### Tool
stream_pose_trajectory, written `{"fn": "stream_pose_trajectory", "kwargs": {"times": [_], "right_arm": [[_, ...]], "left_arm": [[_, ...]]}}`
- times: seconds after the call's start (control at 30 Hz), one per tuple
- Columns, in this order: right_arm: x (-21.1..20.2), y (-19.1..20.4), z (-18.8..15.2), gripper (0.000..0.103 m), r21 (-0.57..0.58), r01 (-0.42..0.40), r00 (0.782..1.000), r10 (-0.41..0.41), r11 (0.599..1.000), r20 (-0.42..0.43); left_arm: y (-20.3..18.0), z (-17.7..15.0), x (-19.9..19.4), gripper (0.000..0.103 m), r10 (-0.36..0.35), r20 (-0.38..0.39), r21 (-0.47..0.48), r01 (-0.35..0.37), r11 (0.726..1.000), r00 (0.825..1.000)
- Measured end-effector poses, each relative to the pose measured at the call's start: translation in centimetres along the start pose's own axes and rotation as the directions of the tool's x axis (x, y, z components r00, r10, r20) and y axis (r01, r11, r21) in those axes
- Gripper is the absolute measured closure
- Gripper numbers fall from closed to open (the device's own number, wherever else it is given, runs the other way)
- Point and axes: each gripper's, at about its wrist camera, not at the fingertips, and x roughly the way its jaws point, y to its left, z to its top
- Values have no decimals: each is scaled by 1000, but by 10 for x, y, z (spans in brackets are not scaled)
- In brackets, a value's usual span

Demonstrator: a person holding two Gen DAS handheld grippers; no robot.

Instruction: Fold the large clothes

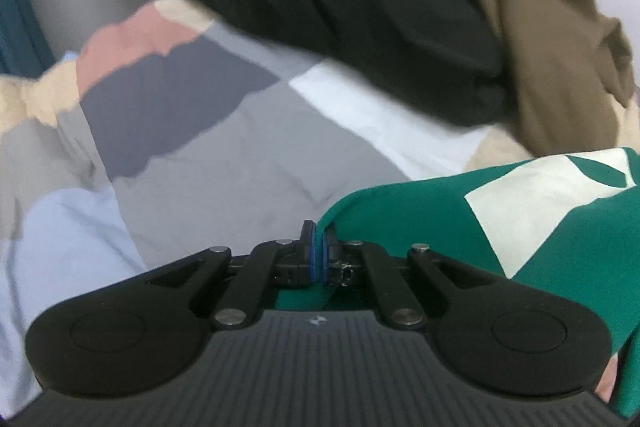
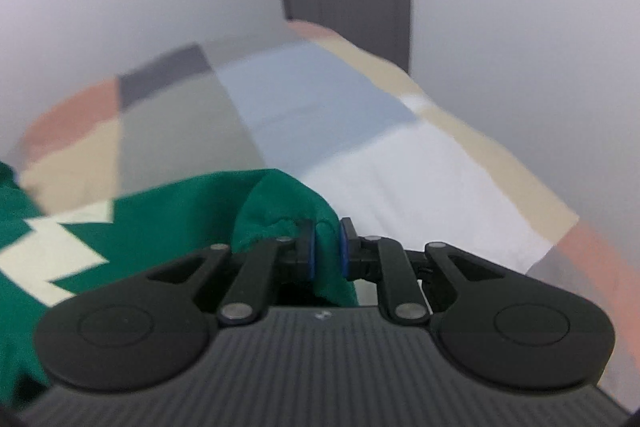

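Left wrist view: green garment [image 1: 500,227] stretched rightward from clenched left gripper [image 1: 319,247].
Right gripper [image 2: 326,247] clamped on opposite edge (fabric bunched), above patchwork bedspread [image 2: 400,179].

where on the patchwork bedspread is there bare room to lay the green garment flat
Free: the grey and pale blue patches of the patchwork bedspread left of the green garment with cream shapes. Crowded: the far side, under the black garment and brown garment.
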Motion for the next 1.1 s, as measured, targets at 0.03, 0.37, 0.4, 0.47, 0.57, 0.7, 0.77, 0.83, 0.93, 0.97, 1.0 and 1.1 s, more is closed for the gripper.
{"fn": "stream_pose_trajectory", "kwargs": {"times": [0.03,0.37,0.4,0.47,0.57,0.7,0.77,0.83,0.93,0.97,1.0,1.1], "right_arm": [[9,-5,-4,88,11,-1,1000,1,1000,0],[12,-3,-9,83,15,-43,998,42,999,53],[7,-1,-8,78,4,-50,997,49,999,59],[-6,2,-6,69,1,-77,994,76,997,75],[-30,5,-1,47,32,-125,987,121,992,104],[-64,13,7,46,47,-177,977,169,983,131],[-84,25,10,46,16,-201,969,196,979,152],[-107,40,10,46,-13,-242,956,241,970,166],[-134,66,9,46,-52,-306,934,310,951,178],[-145,77,6,46,-72,-324,926,332,943,178],[-156,87,3,46,-95,-338,920,350,936,175],[-188,120,-12,46,-165,-391,894,416,906,165]], "left_arm": [[0,0,6,99,6,-5,1,-6,1000,1000],[-11,2,-1,91,30,-4,53,-29,998,1000],[-11,2,-4,80,27,-6,58,-27,998,1000],[-12,1,-17,56,20,15,55,-20,998,1000],[-18,1,-44,50,-37,66,70,33,997,997],[-29,-5,-87,50,-152,109,96,142,985,982],[-37,-9,-108,50,-202,127,116,188,975,971],[-44,-15,-129,50,-277,134,128,260,957,952],[-56,-28,-159,50,-356,145,167,332,929,923],[-59,-33,-169,50,-378,147,182,351,919,914],[-62,-37,-178,50,-399,148,197,369,908,905],[-69,-52,-203,50,-456,150,233,417,879,877]]}}
